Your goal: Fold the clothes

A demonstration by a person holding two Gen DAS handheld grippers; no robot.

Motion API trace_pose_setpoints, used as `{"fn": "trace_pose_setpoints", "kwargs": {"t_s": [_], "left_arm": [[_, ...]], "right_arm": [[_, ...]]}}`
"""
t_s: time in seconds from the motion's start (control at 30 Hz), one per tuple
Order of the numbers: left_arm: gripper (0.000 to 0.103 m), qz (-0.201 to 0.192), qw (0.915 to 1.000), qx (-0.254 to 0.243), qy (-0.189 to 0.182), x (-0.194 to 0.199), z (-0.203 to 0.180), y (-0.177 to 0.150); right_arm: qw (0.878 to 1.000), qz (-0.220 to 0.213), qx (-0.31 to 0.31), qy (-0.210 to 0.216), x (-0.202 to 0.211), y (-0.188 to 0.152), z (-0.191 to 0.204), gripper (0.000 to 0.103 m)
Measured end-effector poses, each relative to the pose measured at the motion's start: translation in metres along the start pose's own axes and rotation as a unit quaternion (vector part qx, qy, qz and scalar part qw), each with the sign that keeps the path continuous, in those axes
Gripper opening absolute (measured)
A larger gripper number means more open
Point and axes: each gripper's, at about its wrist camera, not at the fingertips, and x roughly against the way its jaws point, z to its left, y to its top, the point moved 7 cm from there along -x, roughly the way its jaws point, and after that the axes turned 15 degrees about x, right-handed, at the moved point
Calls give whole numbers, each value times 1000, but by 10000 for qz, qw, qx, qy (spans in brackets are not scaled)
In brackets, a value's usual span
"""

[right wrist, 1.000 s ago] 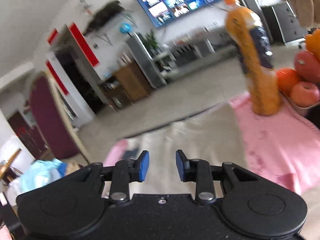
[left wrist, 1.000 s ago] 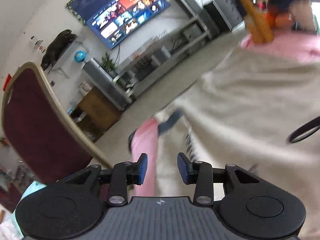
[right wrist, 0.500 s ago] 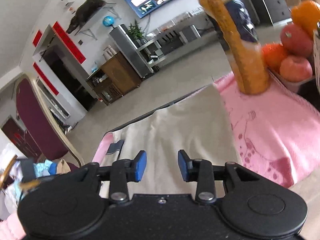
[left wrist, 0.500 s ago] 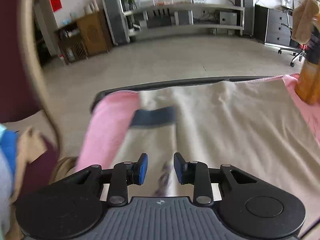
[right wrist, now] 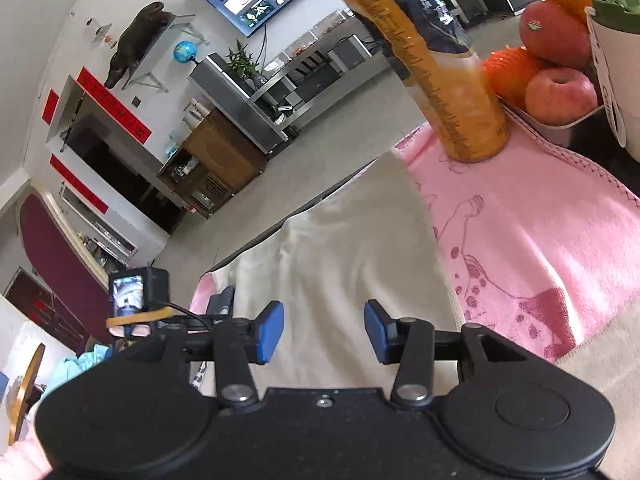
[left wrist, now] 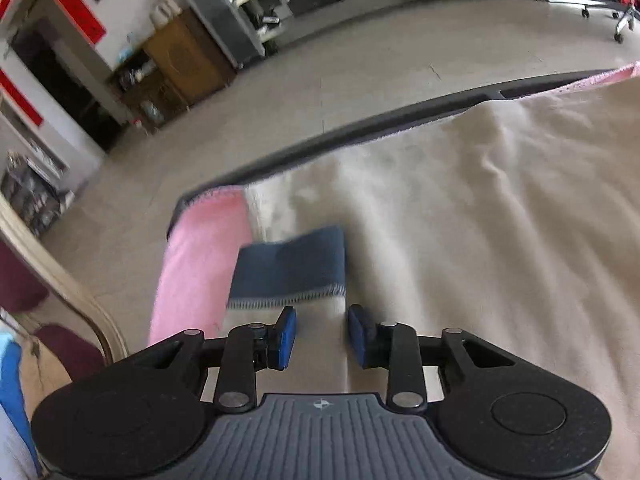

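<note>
Fruit tray (right wrist: 568, 122) holds apples (right wrist: 560, 94) and oranges (right wrist: 510, 70).

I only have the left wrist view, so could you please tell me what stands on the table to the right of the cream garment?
Observer: An orange juice bottle stands upright on the pink towel, just past the cream garment.
Operator: Is there anything else near it?
Observer: Yes, a tray of fruit with apples and oranges sits behind the bottle.
Operator: And is the right gripper holding the cloth?
Observer: No, the right gripper is open above the garment, with nothing between its fingers.
</note>
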Motion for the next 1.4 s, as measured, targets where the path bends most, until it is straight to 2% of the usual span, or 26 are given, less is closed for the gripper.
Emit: {"fn": "trace_pose_setpoints", "kwargs": {"t_s": [0.03, 0.13, 0.3, 0.47, 0.6, 0.73, 0.9, 1.0, 1.07, 1.13, 1.2, 1.27, 1.3, 1.4], "left_arm": [[5, -58, 10000, -33, 12, 2, -1, 1], [3, -430, 9987, 245, -111, 24, 12, 6], [3, -1000, 9901, 849, -497, 86, 75, 8], [3, -1735, 9704, 1466, -824, 188, 171, -5], [3, -2290, 9503, 1855, -1006, 269, 248, -24], [3, -2585, 9343, 2206, -1074, 317, 313, -49], [3, -2554, 9206, 2766, -1035, 313, 367, -84], [3, -2421, 9126, 3172, -892, 285, 393, -103], [3, -2222, 8993, 3662, -883, 259, 412, -118], [3, -1986, 8821, 4178, -883, 234, 428, -135], [8, -1723, 8648, 4623, -928, 214, 436, -153], [13, -1712, 8511, 4831, -1137, 214, 440, -167], [14, -1747, 8492, 4840, -1187, 219, 440, -170], [16, -1868, 8550, 4706, -1122, 242, 439, -173]], "right_arm": [[10000, 9, 29, -11, 0, 0, 1, 44], [9999, 16, 110, -26, -1, 0, 4, 44], [9994, -195, 250, 161, 12, 5, 24, 44], [9966, -691, 209, 386, 43, 5, 60, 44], [9913, -1012, -86, 839, 74, 4, 98, 44], [9866, -992, -39, 1292, 91, 2, 151, 46], [9800, -952, 483, 1681, 104, 0, 227, 47], [9783, -801, 679, 1787, 101, -7, 251, 47], [9782, -684, 742, 1816, 97, -12, 259, 47], [9779, -567, 804, 1845, 94, -17, 267, 47], [9774, -450, 867, 1873, 90, -22, 274, 47], [9768, -334, 929, 1901, 87, -27, 282, 47], [9764, -275, 960, 1915, 85, -30, 286, 49], [9752, -138, 1018, 1962, 84, -36, 293, 53]]}}
